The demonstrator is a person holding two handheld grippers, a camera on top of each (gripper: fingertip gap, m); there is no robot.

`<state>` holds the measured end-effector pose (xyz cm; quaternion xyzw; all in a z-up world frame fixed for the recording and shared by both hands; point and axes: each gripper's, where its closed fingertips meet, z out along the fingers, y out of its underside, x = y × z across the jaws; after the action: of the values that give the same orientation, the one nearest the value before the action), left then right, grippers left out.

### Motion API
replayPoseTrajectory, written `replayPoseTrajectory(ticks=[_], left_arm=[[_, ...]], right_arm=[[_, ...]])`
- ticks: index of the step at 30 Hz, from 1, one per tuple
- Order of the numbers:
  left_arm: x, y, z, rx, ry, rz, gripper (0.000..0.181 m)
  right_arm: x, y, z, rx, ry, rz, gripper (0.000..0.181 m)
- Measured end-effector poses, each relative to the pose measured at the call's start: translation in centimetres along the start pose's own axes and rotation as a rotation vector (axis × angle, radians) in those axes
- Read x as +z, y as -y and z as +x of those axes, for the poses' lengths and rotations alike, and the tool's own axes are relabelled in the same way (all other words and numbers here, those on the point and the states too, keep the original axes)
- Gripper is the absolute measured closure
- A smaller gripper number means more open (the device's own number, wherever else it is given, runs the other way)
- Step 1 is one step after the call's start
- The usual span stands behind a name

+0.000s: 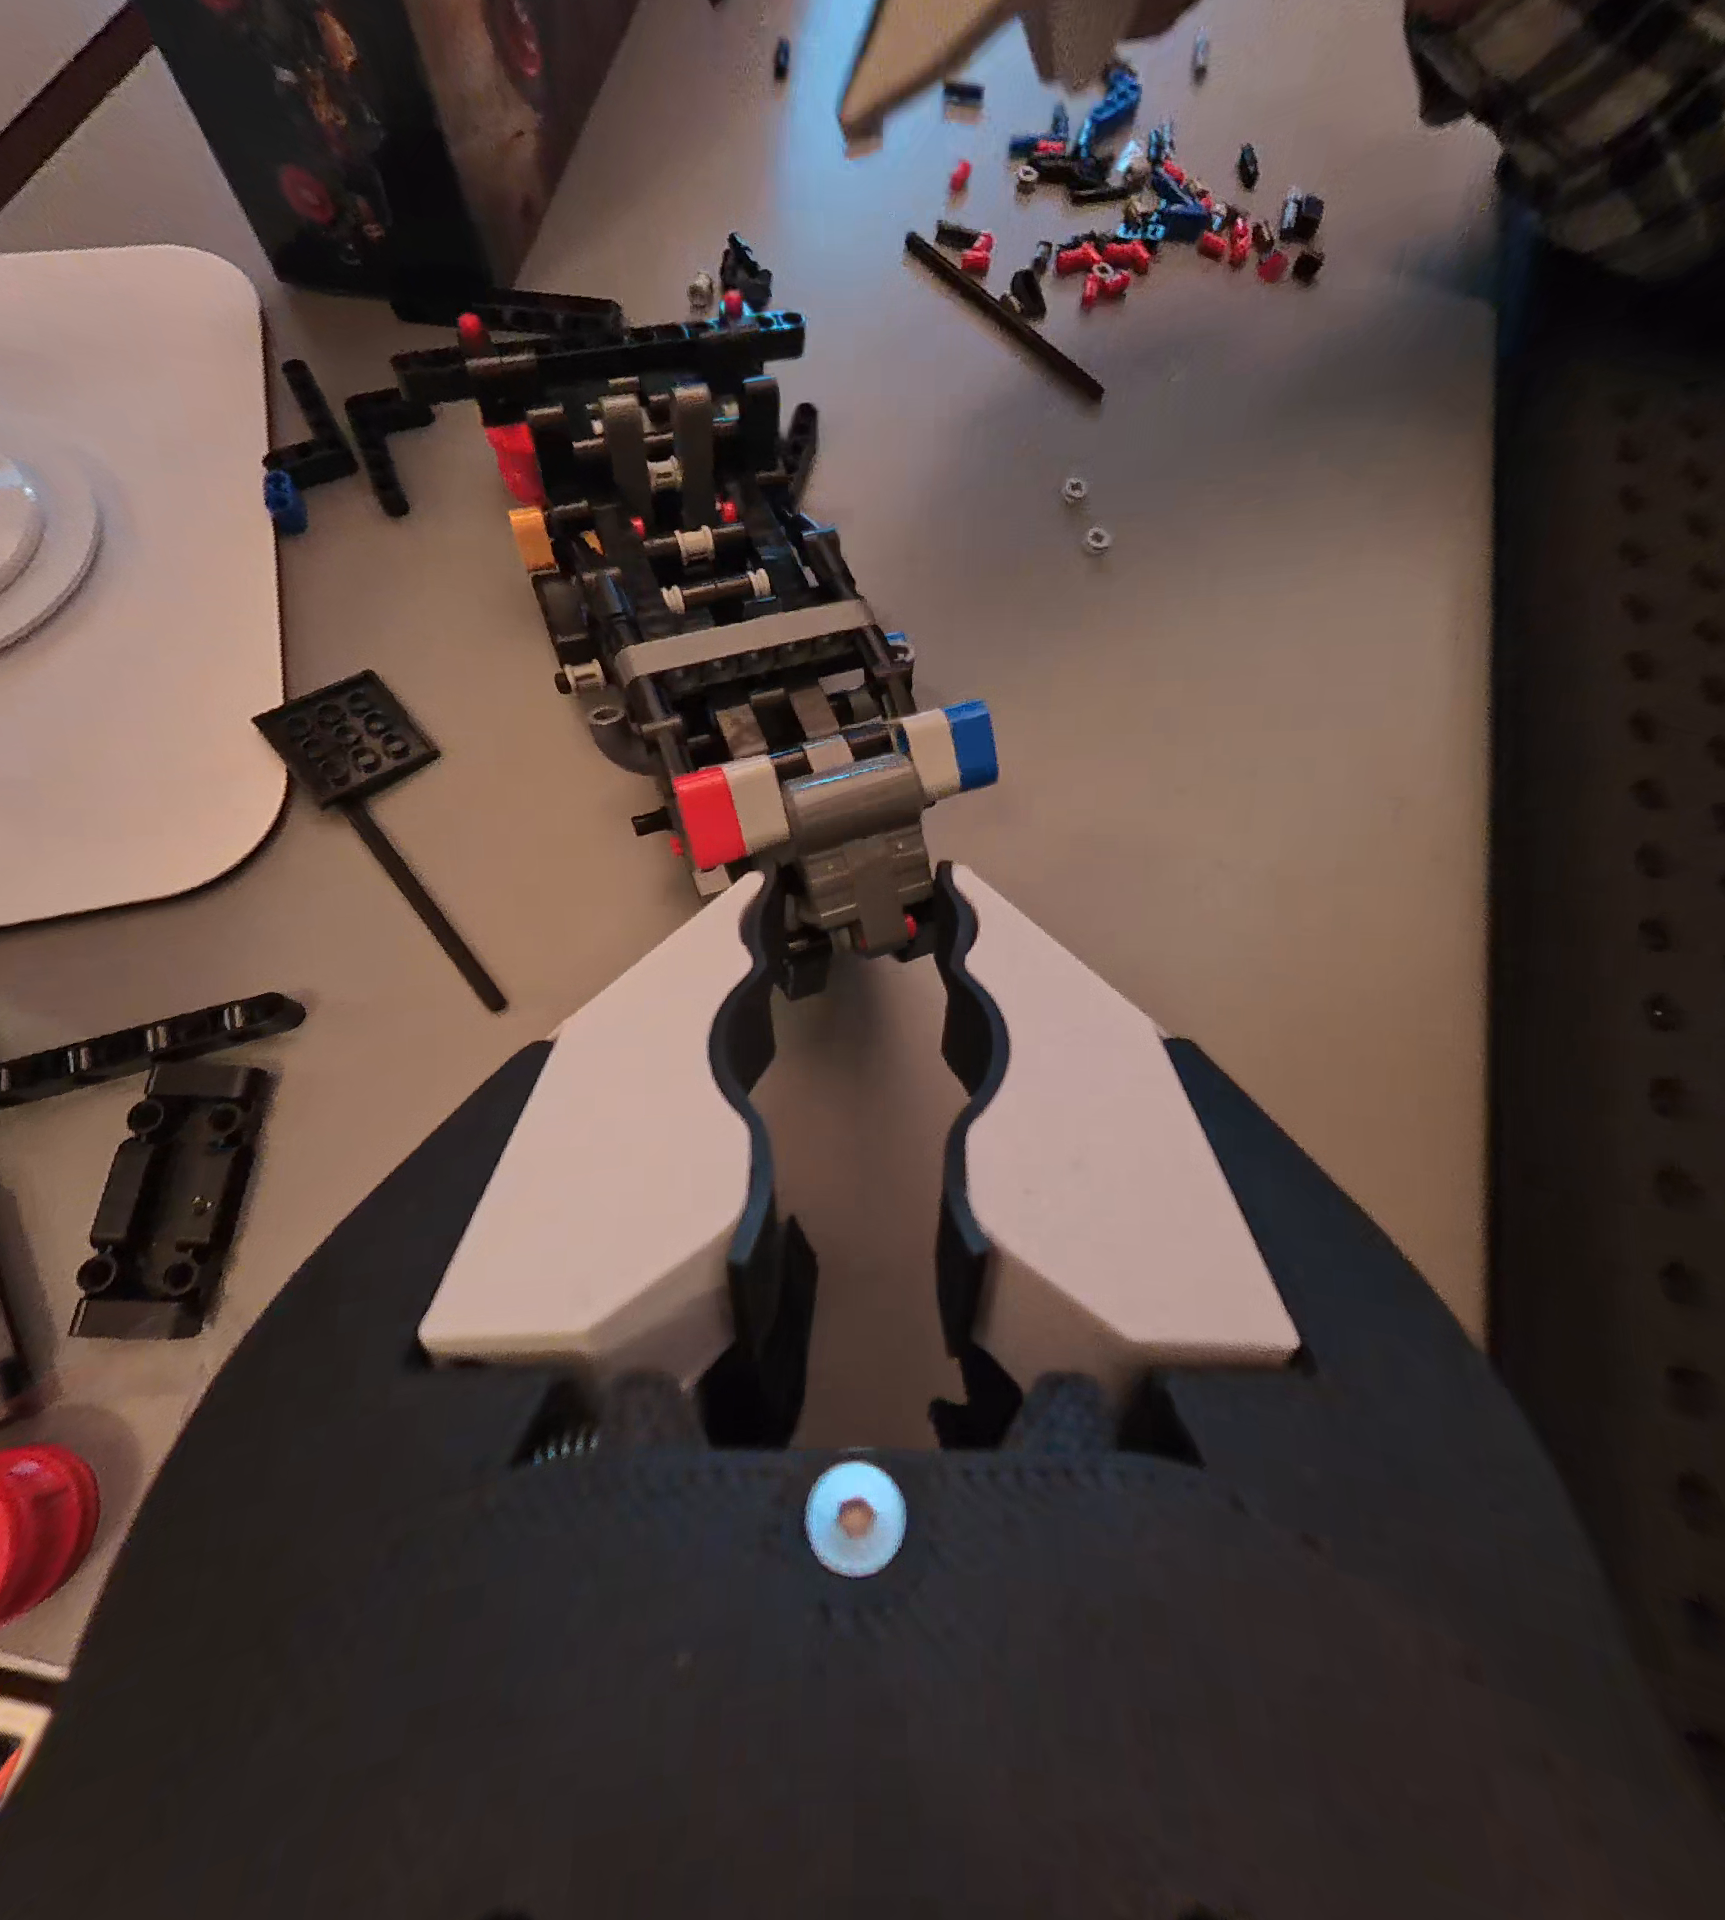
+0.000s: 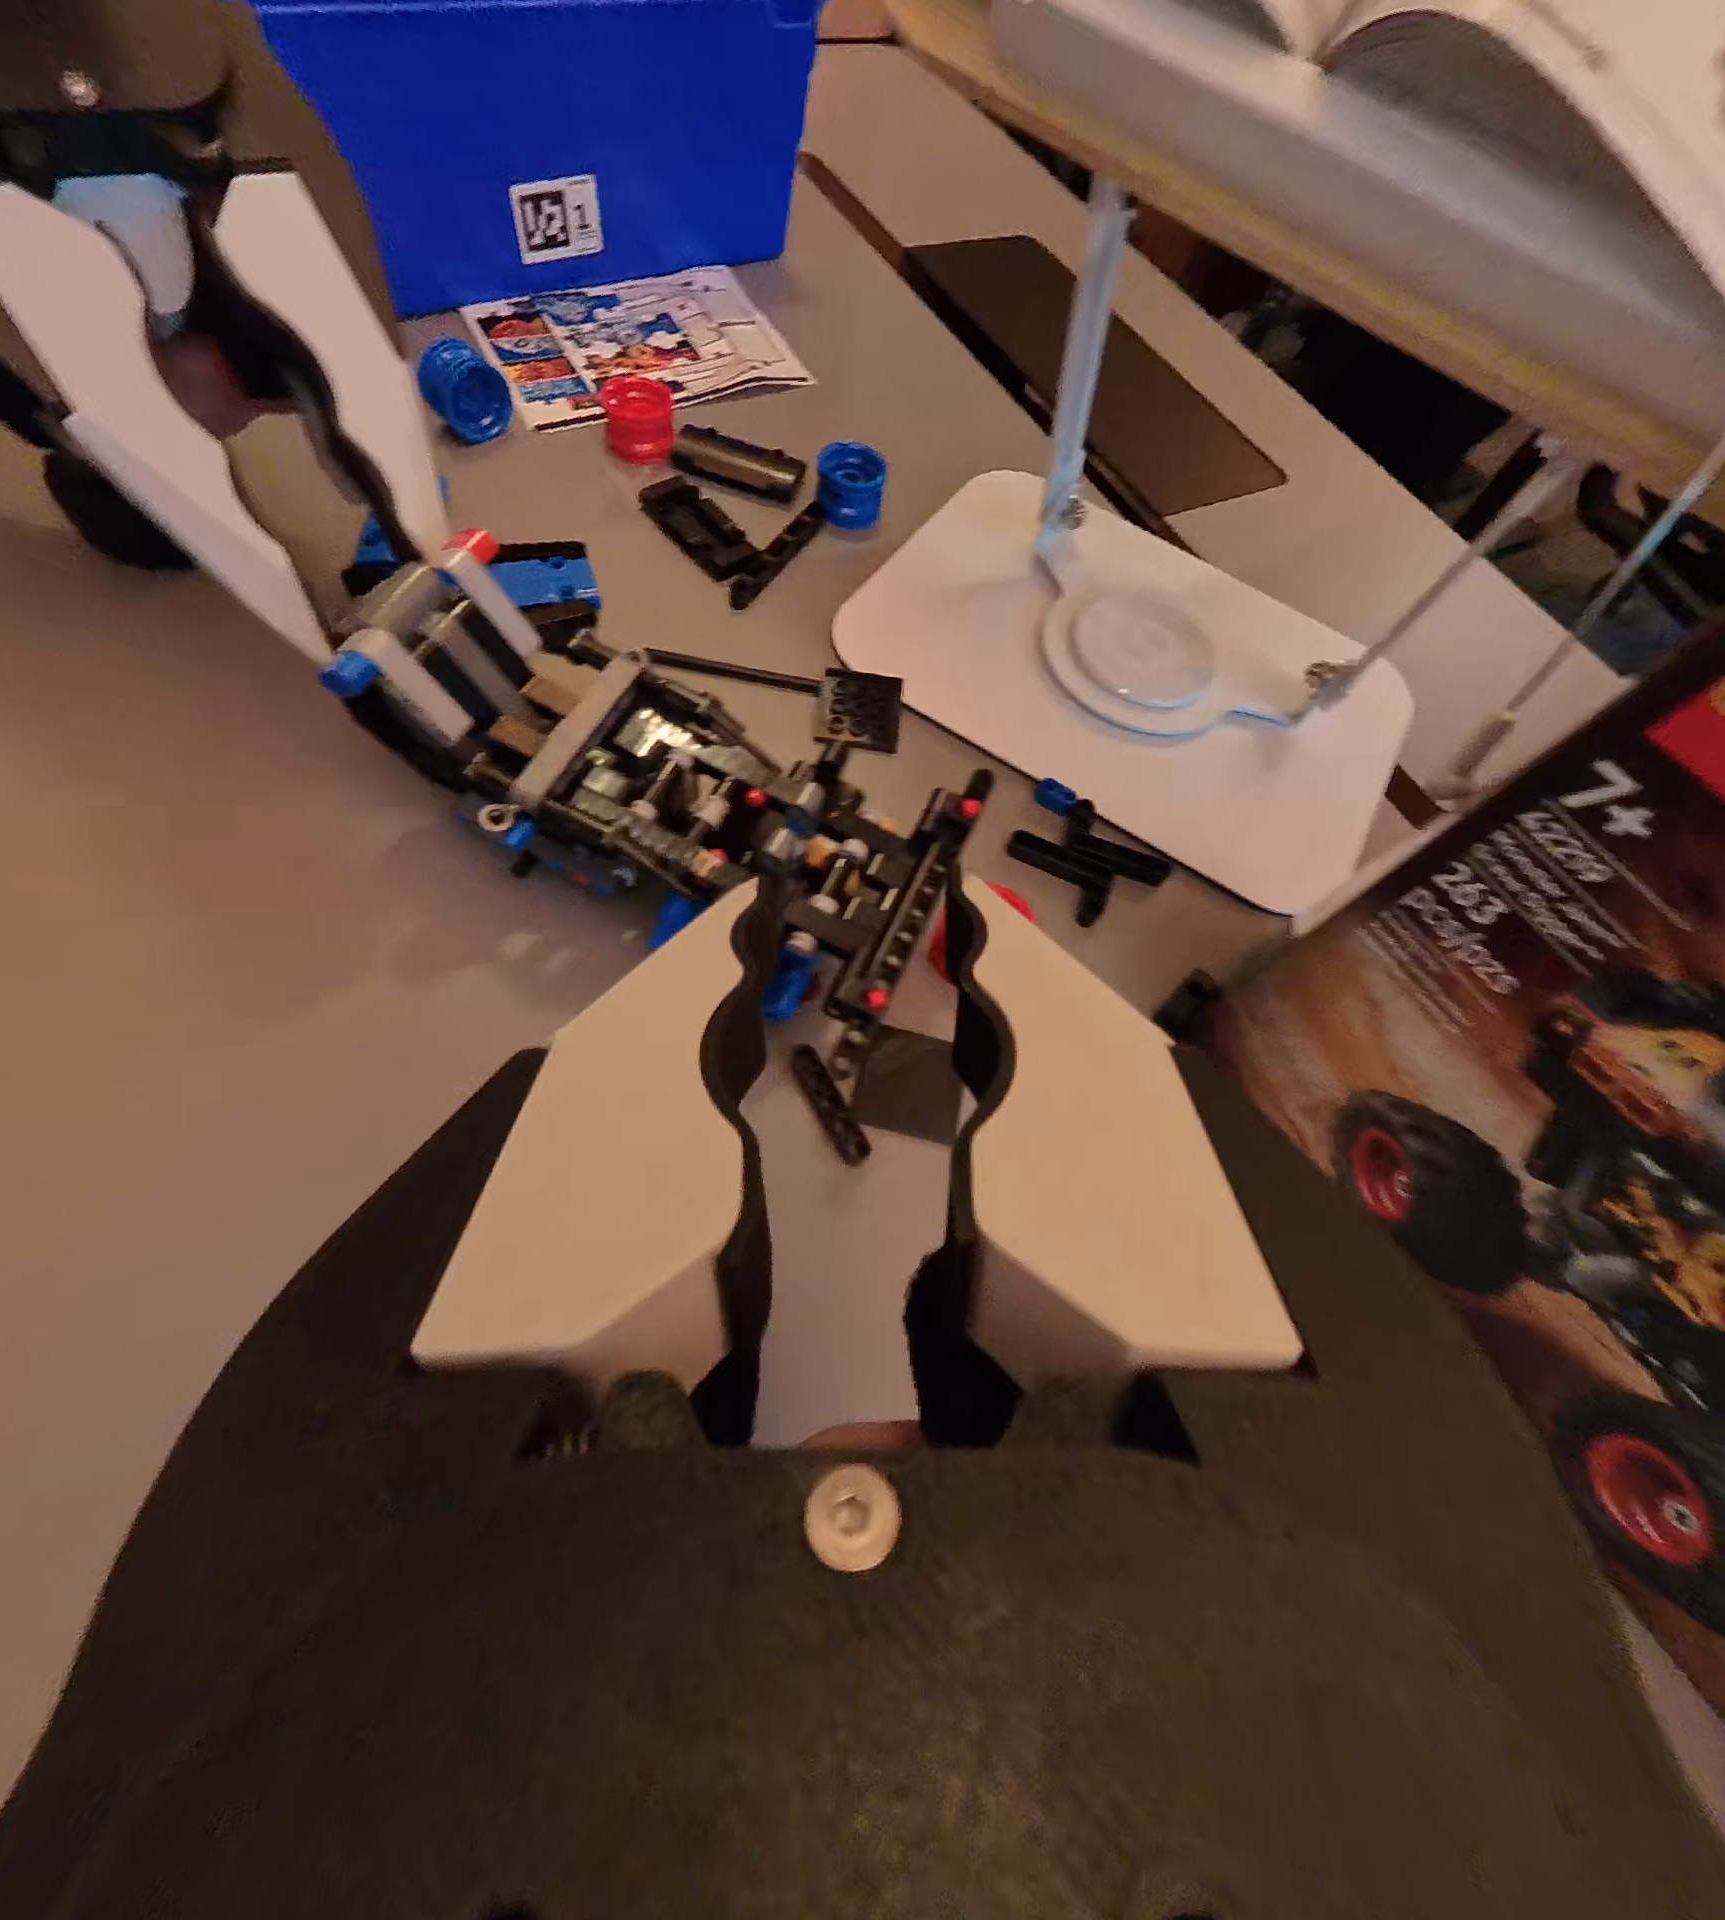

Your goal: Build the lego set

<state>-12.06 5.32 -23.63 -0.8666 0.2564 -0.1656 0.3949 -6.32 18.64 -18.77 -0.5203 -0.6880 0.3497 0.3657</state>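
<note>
two hand-held grippers work one chassis (image 1: 712, 582), which lies on the grey tabletop (image 1: 1253, 727) mid-frame. the left hand-held gripper (image 1: 853, 899) is clenched on the near end of the chassis, just below the red-grey-blue bar (image 1: 837, 795); the right hand-held gripper (image 2: 853, 914) brackets the far end's black beam (image 2: 899, 914), and i cannot tell whether it grips or merely frames it. judged from this, the step is steadying the frame to seat a part: keep the left grip firm and low, and press square along the beam so pins don't skew. counted in the right view: three blue rims (image 2: 463, 390), one red rim (image 2: 638, 416), one booklet (image 2: 629, 343), one box (image 2: 1564, 1143), upper and right of frame.
</note>
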Motion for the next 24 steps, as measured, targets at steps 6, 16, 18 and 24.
replayPoseTrajectory(ticks=[6,16,18,24], left_arm=[[-0.1,-0.3,2.3,0.008,-0.11,-0.032,0.149],[-2.3,-0.6,-7.5,-0.201,0.222,-0.039,0.155],[-1.0,-1.3,-8.2,-0.191,0.249,-0.114,0.156],[1.7,-4.6,-10.1,-0.077,0.402,-0.383,0.167]], right_arm=[[-0.6,-0.5,1.1,0.023,-0.025,0.0,0.151],[-0.3,-1.4,0.8,0.007,-0.017,-0.02,0.15],[-0.3,-1.5,0.8,-0.003,-0.021,-0.024,0.15],[-0.3,-1.4,0.5,-0.014,-0.017,-0.022,0.15]])
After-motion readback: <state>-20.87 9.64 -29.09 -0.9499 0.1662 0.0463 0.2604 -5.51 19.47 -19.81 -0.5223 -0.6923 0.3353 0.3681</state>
